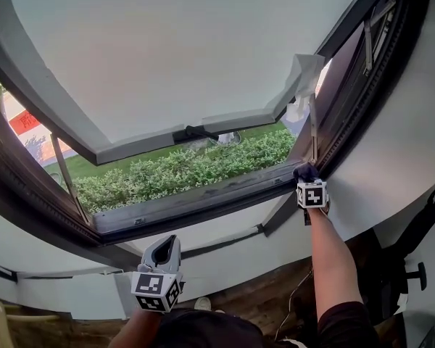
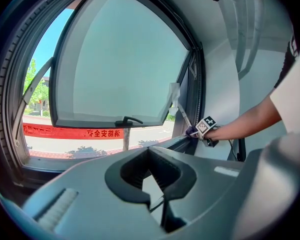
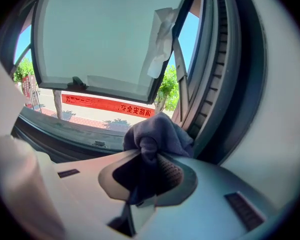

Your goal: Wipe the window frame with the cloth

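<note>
Right gripper view gives us the clearest look at the cloth (image 3: 157, 134): a dark grey-purple rag, bunched into a wad, with one fold pinched between the closed jaws of the right gripper (image 3: 149, 159). The wad bulges out past the jaw tips. In the head view we see the cloth (image 1: 305, 171) at the lower right corner of the window frame (image 1: 203, 207), where the bottom rail meets the right upright. It seems to press against the frame there, though we cannot be sure of contact. A thin metal stay arm (image 1: 313, 129) rises from just above the cloth.

The frame is dark, with ribbed seals running up its right side (image 3: 217, 79). The window pane (image 1: 167, 56) is swung outward from the top, with a black handle (image 1: 196, 133) on its lower edge. A scrap of white paper or tape (image 1: 304, 75) hangs at its right corner.

The left gripper (image 1: 167, 246) is held low, well apart from the cloth, below the sill and pointing up toward the window. Its own view shows its jaws brought together with nothing between them.

Outside we see a green hedge (image 1: 181, 169), a strip of lawn and a red banner (image 3: 107, 105). A white wall (image 1: 399, 143) surrounds the window.
</note>
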Tool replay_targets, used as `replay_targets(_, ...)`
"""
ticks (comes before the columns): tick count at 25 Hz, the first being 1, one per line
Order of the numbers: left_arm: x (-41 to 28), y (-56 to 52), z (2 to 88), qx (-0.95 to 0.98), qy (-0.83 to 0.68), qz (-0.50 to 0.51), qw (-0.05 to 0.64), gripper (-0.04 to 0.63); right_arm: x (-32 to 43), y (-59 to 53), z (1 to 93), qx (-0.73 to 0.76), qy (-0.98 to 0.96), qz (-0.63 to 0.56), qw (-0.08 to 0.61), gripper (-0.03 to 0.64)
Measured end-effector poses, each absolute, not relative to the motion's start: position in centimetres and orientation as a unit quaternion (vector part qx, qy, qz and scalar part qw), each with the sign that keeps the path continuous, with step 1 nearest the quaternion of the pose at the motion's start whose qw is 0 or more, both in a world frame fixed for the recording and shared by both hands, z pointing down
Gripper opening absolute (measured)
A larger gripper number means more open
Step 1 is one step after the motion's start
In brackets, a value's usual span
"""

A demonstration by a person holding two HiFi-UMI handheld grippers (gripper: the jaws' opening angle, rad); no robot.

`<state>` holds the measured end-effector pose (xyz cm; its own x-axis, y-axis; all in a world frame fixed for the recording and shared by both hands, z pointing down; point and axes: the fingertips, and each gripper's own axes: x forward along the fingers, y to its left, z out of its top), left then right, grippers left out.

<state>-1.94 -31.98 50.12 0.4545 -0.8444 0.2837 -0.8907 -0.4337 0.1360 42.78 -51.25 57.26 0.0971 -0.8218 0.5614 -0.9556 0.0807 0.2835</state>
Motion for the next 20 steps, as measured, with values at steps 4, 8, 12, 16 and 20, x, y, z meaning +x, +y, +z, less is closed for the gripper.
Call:
replay_targets(4,-2.8,-31.6,50.4,0.838,-0.521,0.090,0.137,0.008,42.3,-50.9,57.7,0.664,-0.666,0.122,0.317,0.062)
replay_targets(8,-2.9,-31.3,50.3,0.837,-0.521,0.091,0.137,0.008,41.5,-50.7,57.6,0.654,-0.665,0.119,0.342,0.061)
replay_targets(12,-2.5,-30.8,50.4,0.841,-0.515,0.095,0.137,0.008,39.8,-50.4,57.7,0.632,-0.681,0.106,0.355,0.061)
replay_targets(16,-2.1,-30.2,50.2,0.843,-0.512,0.095,0.134,0.008,38.4,-50.2,57.7,0.600,-0.696,0.091,0.385,0.061)
replay_targets(20,-2.5,-29.8,49.9,0.840,-0.517,0.092,0.133,0.008,37.6,-50.1,57.8,0.578,-0.705,0.097,0.400,0.062)
